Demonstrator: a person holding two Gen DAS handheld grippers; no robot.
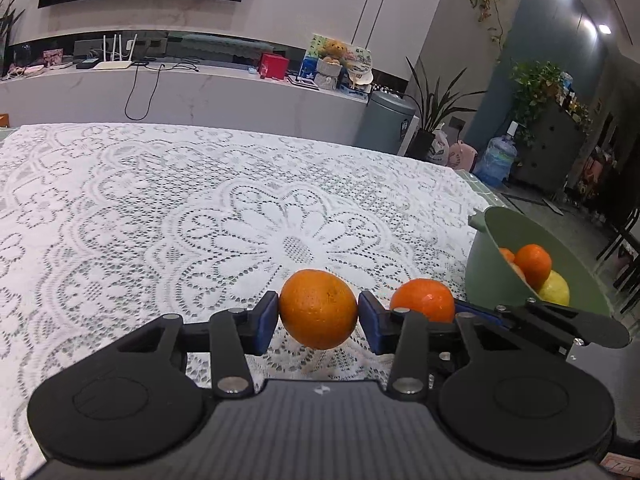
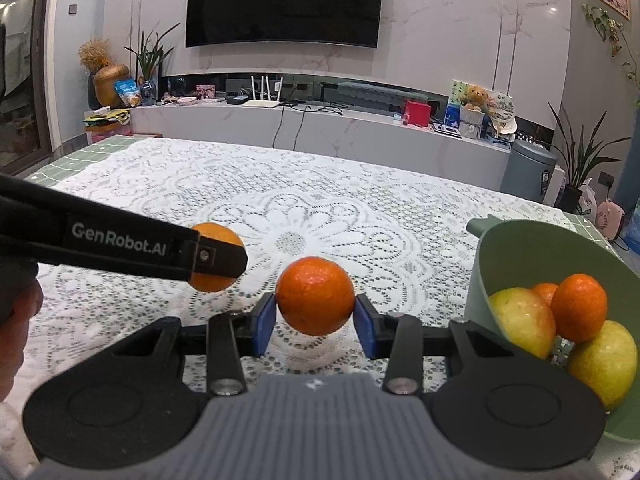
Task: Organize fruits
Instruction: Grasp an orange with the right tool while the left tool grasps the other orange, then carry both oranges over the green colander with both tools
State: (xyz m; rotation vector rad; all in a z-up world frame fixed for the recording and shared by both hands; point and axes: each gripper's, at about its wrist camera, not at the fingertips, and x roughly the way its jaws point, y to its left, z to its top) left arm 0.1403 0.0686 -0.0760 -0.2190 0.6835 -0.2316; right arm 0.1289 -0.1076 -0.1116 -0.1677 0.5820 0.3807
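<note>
One orange point(image 1: 318, 308) sits clamped between the blue pads of the left gripper point(image 1: 318, 314), raised off the lace-covered surface point(image 1: 160, 208). A second orange point(image 2: 315, 295) is pinched in the right gripper point(image 2: 315, 312). Just right stands a green bowl point(image 2: 520, 248) holding fruit.

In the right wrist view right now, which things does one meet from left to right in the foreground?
left gripper with its orange → orange in the right gripper → green bowl → yellow fruit → small orange.
</note>
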